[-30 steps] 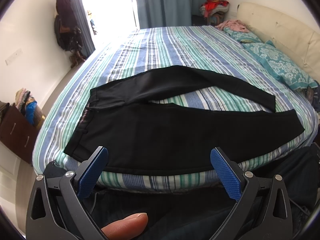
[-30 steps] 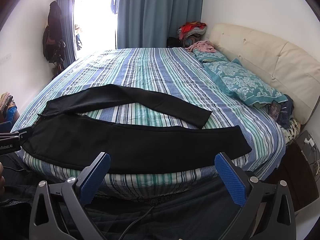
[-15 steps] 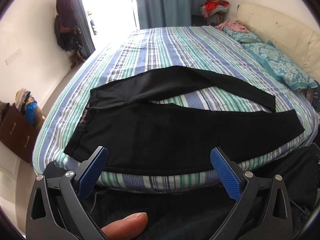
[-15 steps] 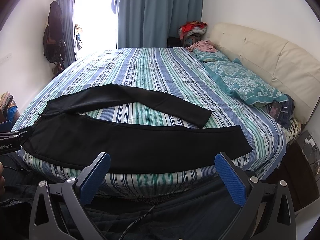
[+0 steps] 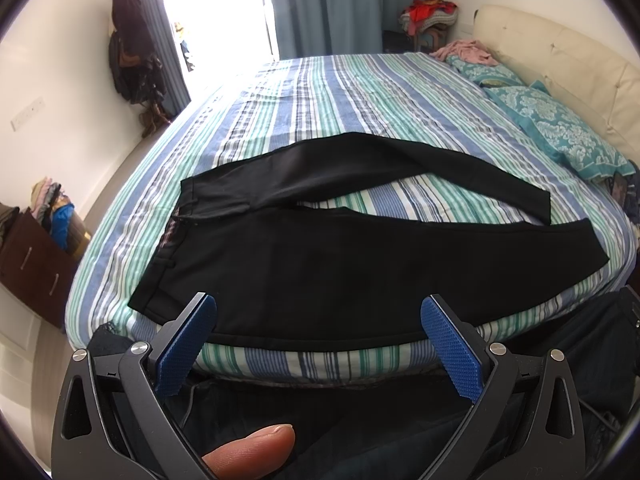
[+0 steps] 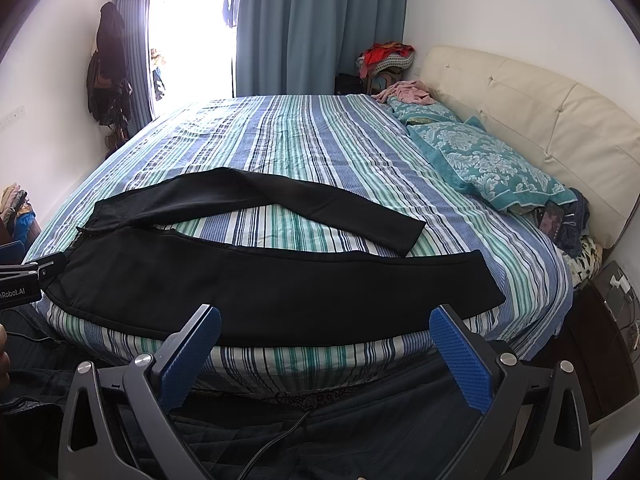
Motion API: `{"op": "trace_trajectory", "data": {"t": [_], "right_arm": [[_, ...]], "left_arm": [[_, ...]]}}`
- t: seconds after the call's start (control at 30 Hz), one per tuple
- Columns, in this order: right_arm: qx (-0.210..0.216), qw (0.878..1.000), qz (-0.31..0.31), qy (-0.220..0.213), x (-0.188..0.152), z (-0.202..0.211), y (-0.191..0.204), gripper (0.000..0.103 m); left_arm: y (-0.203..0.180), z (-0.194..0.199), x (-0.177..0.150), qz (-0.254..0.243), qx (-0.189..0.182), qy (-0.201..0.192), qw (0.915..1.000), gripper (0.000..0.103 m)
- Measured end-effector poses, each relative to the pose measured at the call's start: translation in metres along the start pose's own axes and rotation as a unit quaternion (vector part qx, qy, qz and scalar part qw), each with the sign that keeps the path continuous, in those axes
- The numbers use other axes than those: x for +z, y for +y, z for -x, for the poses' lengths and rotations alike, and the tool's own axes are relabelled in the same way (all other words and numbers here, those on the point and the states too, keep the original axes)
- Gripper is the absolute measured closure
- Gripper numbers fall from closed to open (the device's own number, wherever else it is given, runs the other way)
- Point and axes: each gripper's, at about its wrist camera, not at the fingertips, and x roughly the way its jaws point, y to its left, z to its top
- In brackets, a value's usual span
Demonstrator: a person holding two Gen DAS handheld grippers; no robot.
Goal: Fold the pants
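Observation:
Black pants (image 5: pixel 320 272) (image 6: pixel 256 292) lie flat on the striped bed (image 5: pixel 340 92) (image 6: pixel 304 140), waistband to the left, the two legs spread apart toward the right. The near leg runs along the bed's front edge. My left gripper (image 5: pixel 318 344) is open, held in front of the bed edge near the waist end, not touching the cloth. My right gripper (image 6: pixel 324 354) is open too, in front of the near leg's middle, with nothing between its blue pads (image 6: pixel 460 360). A thumb tip (image 5: pixel 252 452) shows below the left gripper.
Teal pillows (image 6: pixel 492 164) and a cream headboard (image 6: pixel 552 120) lie at the right. A brown cabinet (image 5: pixel 32 264) stands left of the bed, a dark nightstand (image 6: pixel 600 344) to the right. Curtains (image 6: pixel 320 28) and a clothes pile (image 6: pixel 384 56) are at the back.

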Motion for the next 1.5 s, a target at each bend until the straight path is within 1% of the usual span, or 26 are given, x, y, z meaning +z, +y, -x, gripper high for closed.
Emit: {"op": "trace_trajectory", "data": {"t": [1.5], "right_arm": [[0.003, 1.000, -0.005, 0.003, -0.0040, -0.0046, 0.0043, 0.000]], "left_arm": [[-0.0042, 0.0036, -0.0030, -0.003, 0.001, -0.002, 1.0000, 0.001]]}}
